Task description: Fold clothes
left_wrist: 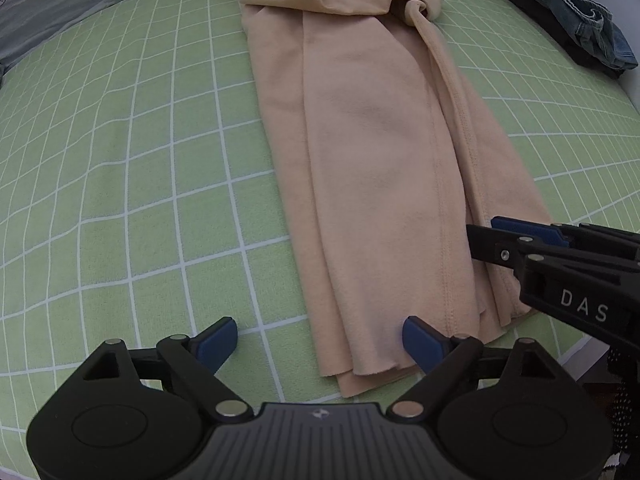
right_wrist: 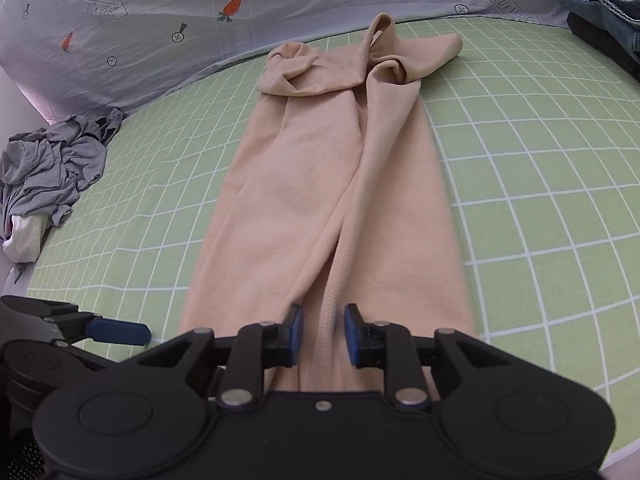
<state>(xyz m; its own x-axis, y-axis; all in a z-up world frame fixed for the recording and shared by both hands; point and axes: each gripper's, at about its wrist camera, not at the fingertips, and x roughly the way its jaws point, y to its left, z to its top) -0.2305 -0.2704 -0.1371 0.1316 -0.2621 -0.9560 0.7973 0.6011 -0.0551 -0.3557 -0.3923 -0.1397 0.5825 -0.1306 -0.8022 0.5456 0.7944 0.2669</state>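
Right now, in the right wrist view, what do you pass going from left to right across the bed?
Crumpled grey garment pile → long peach fleece garment laid flat down the green checked sheet → folded blue denim jeans at the far right corner.

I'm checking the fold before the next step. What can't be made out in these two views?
- Garment near hem: right wrist view, hidden under the right gripper.
- Its right edge: same view, blurred.
- Far end, bunched: sleeves or collar cannot be told in either view.
- Jeans: cut off by the frame edge in both views.
- Grey pile: too crumpled to identify.
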